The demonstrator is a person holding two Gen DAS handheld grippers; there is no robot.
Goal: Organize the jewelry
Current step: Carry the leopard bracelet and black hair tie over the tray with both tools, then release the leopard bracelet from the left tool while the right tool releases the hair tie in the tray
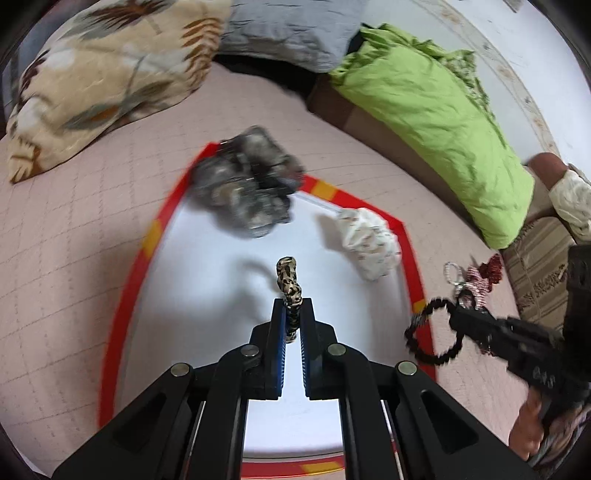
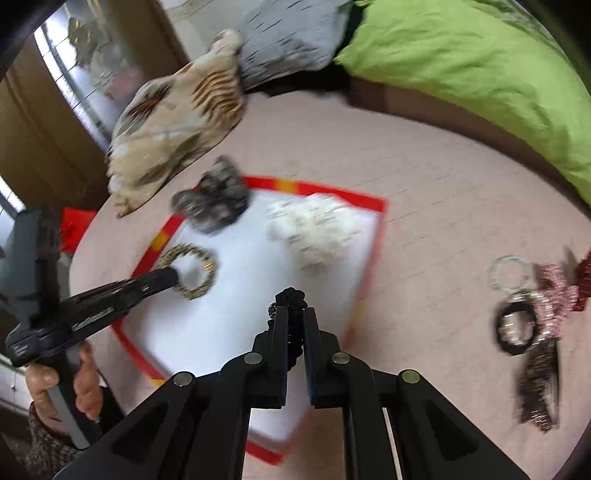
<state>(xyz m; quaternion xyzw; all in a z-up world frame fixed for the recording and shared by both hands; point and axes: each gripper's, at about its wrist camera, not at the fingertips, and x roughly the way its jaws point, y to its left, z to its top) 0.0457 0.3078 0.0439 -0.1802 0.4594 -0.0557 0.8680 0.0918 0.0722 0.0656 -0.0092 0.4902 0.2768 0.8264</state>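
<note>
My left gripper (image 1: 293, 306) is shut on a leopard-print hair tie (image 1: 289, 280), held over the white tray (image 1: 207, 295) with a red rim; it shows as a ring in the right wrist view (image 2: 192, 271). My right gripper (image 2: 295, 314) is shut on a black beaded hair tie (image 2: 290, 299), also seen at the tray's right edge (image 1: 432, 332). A grey scrunchie (image 1: 247, 184) and a white scrunchie (image 1: 369, 240) lie at the far end of the tray.
More hair ties and bracelets (image 2: 524, 314) lie on the pink bedspread (image 2: 443, 221) right of the tray. A floral pillow (image 1: 103, 81), a grey pillow (image 1: 288, 29) and a green blanket (image 1: 443, 110) lie behind.
</note>
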